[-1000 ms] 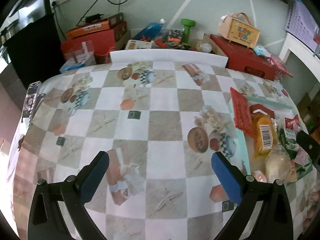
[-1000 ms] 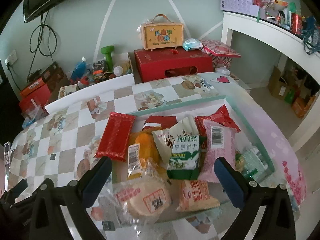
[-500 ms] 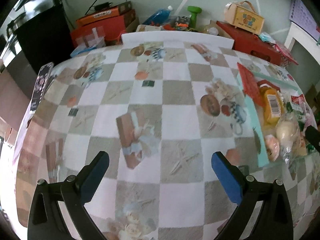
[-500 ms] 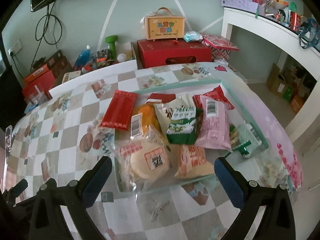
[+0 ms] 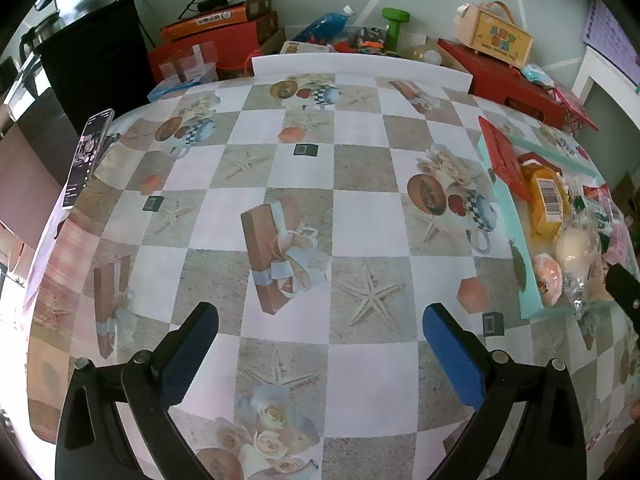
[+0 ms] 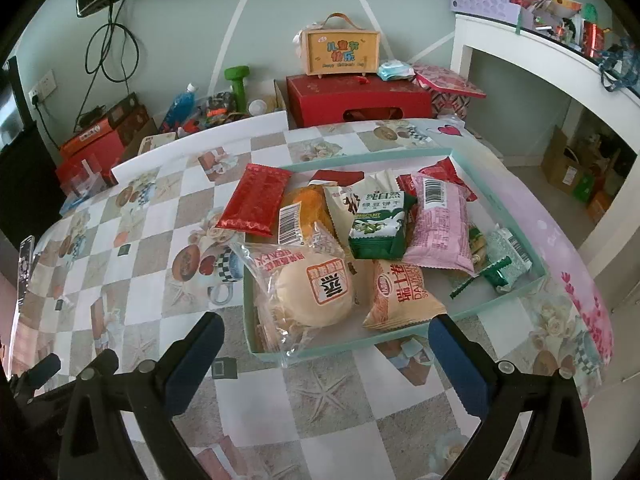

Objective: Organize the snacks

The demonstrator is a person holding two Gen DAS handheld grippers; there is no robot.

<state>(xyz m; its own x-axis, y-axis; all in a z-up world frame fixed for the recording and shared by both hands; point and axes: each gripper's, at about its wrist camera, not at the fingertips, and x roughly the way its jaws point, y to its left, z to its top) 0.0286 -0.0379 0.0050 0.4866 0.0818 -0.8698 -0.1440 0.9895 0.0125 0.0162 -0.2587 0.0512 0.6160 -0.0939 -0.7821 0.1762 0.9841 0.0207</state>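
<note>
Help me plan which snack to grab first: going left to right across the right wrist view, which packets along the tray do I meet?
Red packet → clear-wrapped round bun → green biscuit packet → pink packet → pale green packet by the tray's right wall.

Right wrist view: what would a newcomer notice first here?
The shallow teal tray heaped with snack packets, on the checkered tablecloth. A red packet hangs over its far-left rim, and a round bun in clear wrap fills the near-left corner. Both the right gripper and the left gripper hover open and empty.
</note>
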